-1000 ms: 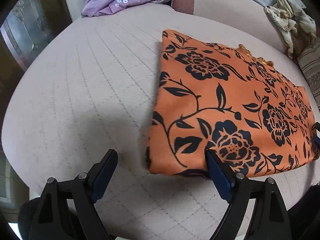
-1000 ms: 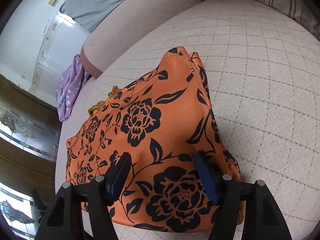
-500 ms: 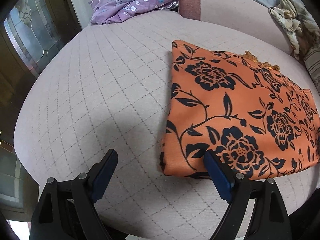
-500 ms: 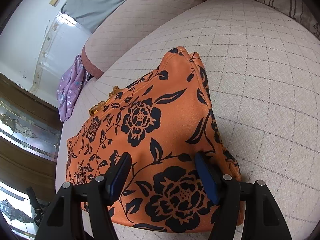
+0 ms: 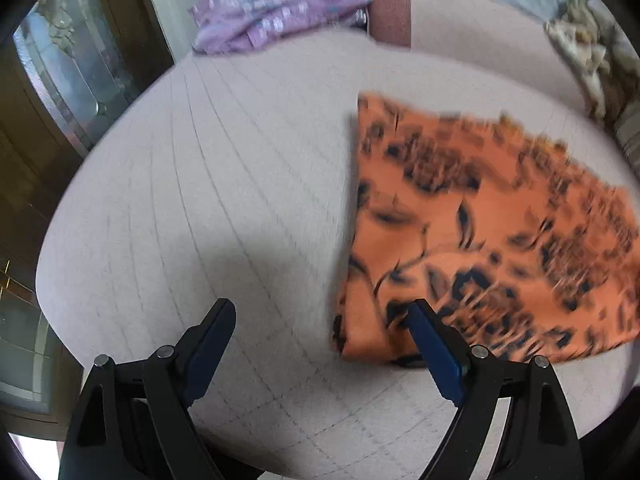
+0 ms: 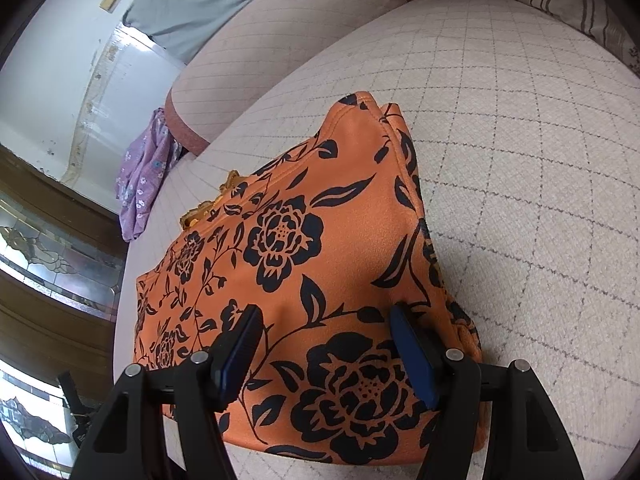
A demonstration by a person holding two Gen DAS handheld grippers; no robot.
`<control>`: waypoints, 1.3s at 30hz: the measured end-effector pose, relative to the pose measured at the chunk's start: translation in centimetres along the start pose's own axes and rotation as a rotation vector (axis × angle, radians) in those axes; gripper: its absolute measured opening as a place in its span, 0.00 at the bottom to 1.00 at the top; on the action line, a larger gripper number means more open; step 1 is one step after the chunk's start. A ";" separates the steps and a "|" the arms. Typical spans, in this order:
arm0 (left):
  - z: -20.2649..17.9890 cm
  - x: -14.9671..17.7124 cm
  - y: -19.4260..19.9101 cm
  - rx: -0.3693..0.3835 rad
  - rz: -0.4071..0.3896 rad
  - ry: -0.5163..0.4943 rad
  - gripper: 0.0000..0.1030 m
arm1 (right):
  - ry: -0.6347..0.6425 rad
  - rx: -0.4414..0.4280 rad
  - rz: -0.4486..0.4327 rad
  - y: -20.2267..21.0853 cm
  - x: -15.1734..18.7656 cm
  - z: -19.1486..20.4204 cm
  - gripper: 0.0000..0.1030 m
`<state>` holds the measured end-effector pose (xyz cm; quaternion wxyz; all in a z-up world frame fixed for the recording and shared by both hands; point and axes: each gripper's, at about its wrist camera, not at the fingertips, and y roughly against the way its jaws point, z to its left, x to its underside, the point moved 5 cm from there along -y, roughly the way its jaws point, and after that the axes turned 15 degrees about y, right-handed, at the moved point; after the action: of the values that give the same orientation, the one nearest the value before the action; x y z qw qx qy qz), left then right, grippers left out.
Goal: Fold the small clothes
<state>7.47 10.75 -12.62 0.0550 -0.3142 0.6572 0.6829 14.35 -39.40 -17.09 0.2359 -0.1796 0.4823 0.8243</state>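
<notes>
The folded orange floral garment (image 6: 320, 264) is seen at frame centre on the quilted sofa seat (image 6: 540, 160), the right claw (image 6: 324, 352) held wide above it, the left claw (image 5: 320, 344) wide, seemingly beside its blurred corner, so a corner pinch is judged next.

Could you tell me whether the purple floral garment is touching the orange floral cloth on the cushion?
Apart. The left wrist view shows bare cushion between the purple garment and orange cloth.

Soft, even daylight; left wrist view smeared by motion blur; right wrist view sharp; both bulge, corners black.
</notes>
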 end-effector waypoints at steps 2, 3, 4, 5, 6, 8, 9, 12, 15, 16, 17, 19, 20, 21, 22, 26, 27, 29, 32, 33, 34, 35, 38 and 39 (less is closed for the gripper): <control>-1.2 -1.1 1.6 0.059 -0.047 0.000 0.86 | 0.011 0.037 0.038 0.7 -0.9 0.9 0.68; -2.2 -1.5 2.1 0.089 -0.063 -0.007 0.86 | 0.020 0.039 0.033 1.0 -1.3 1.3 0.68; -2.8 -1.7 2.2 0.107 -0.068 -0.014 0.86 | 0.033 0.031 0.012 1.5 -2.0 1.9 0.70; -4.1 -1.8 2.0 0.131 -0.065 -0.031 0.86 | 0.044 0.012 -0.011 1.9 -2.9 2.6 0.72; -5.2 -1.7 1.7 0.139 -0.058 -0.048 0.86 | 0.050 -0.009 -0.025 2.0 -3.7 3.1 0.76; -8.0 -1.4 0.4 0.158 -0.041 -0.097 0.86 | 0.045 -0.066 -0.031 1.1 -5.5 3.8 0.80; -9.0 -1.2 -0.4 0.164 -0.022 -0.110 0.86 | 0.031 -0.093 -0.017 0.2 -6.1 3.7 0.81; -11.0 -0.3 -2.1 0.162 0.034 -0.124 0.86 | -0.070 -0.100 0.076 -4.1 -6.6 0.5 0.77; -11.9 0.4 -2.4 0.153 0.034 -0.158 0.86 | -0.212 -0.055 -0.035 -2.3 -6.9 -3.1 0.74; -12.2 0.5 -2.6 0.151 0.030 -0.167 0.86 | -0.172 0.030 -0.053 -1.1 -7.0 -3.2 0.78; -12.4 0.7 -2.9 0.148 0.038 -0.172 0.86 | -0.140 0.068 -0.059 -0.4 -6.9 -3.1 0.81; -12.8 0.9 -3.4 0.148 0.054 -0.174 0.86 | -0.110 0.044 -0.053 0.2 -6.6 -2.9 0.82; -13.1 1.1 -3.5 0.145 0.056 -0.177 0.86 | -0.099 0.038 -0.048 0.2 -6.7 -2.9 0.82; -13.3 1.2 -3.5 0.142 0.054 -0.183 0.86 | -0.081 0.058 -0.041 -0.1 -7.1 -3.0 0.82; -13.4 1.4 -3.4 0.142 0.050 -0.190 0.86 | -0.070 0.073 -0.034 -0.4 -7.4 -3.1 0.82; -13.3 1.8 -3.7 0.134 0.054 -0.205 0.86 | -0.021 0.158 0.016 -3.8 -9.9 -5.1 0.82; -13.2 1.7 -3.8 0.133 0.057 -0.200 0.86 | -0.033 0.174 0.034 -4.5 -10.1 -5.7 0.80; -13.2 1.6 -3.9 0.135 0.060 -0.190 0.86 | -0.004 0.188 0.028 -5.2 -10.8 -5.5 0.62; -13.3 1.8 -4.1 0.130 0.054 -0.191 0.87 | 0.160 0.212 0.075 -5.8 -11.6 -2.6 0.17; -13.4 1.8 -4.1 0.129 0.050 -0.192 0.87 | 0.182 0.251 0.091 -6.1 -11.5 -2.6 0.17; -13.2 1.9 -3.9 0.130 0.049 -0.193 0.88 | 0.160 0.283 0.118 -6.6 -11.3 -3.5 0.17; -13.2 1.9 -3.8 0.133 0.050 -0.196 0.88 | 0.092 0.281 0.102 -6.3 -11.2 -4.7 0.26; -13.0 2.0 -3.8 0.138 0.059 -0.196 0.88 | 0.000 0.383 0.037 -4.0 -11.0 -5.6 0.72; -12.9 2.0 -3.8 0.138 0.060 -0.195 0.88 | -0.007 0.396 0.029 -3.4 -10.8 -5.6 0.73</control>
<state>12.36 -1.48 -16.11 0.1198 -0.2220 0.7033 0.6647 25.56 -45.22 -16.45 0.2564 -0.1196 0.6367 0.7174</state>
